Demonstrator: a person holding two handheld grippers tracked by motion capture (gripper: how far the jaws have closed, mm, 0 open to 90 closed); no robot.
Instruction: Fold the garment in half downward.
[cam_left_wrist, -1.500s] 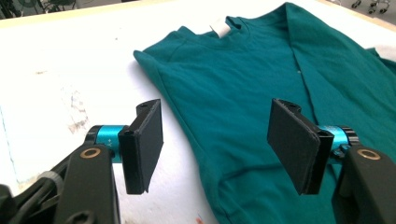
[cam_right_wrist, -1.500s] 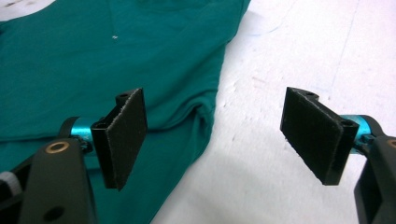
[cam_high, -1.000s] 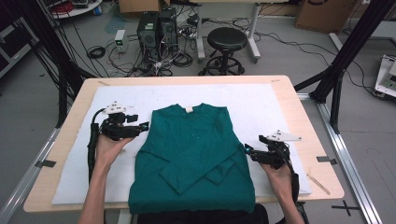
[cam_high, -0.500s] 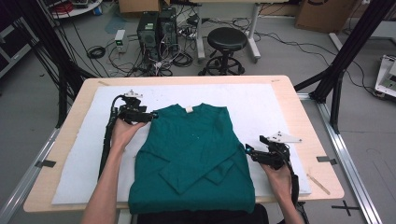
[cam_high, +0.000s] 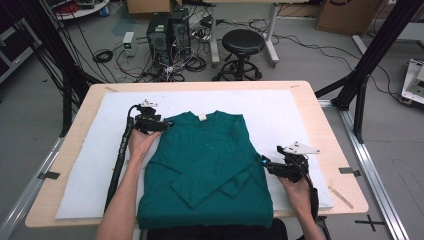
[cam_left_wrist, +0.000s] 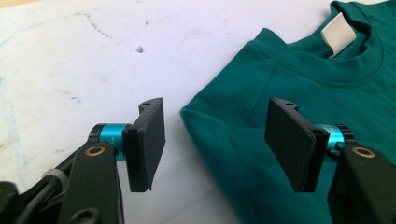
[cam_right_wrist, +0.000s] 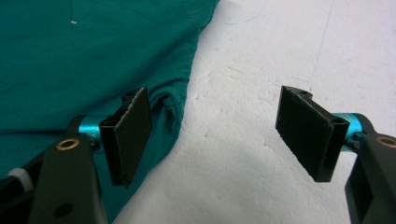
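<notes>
- Green T-shirt (cam_high: 207, 165): flat on the white foam mat (cam_high: 280, 112), mid-surface, collar toward the far edge, sleeves folded in.
- Handling, judged: light, soft, limp knit; best pinched at shoulder corner and side hem.
- Left gripper (cam_left_wrist: 215, 140): jaws wide, straddling the shoulder corner.
- Right gripper (cam_right_wrist: 219, 135): jaws wide, at the shirt's right edge, empty.
</notes>
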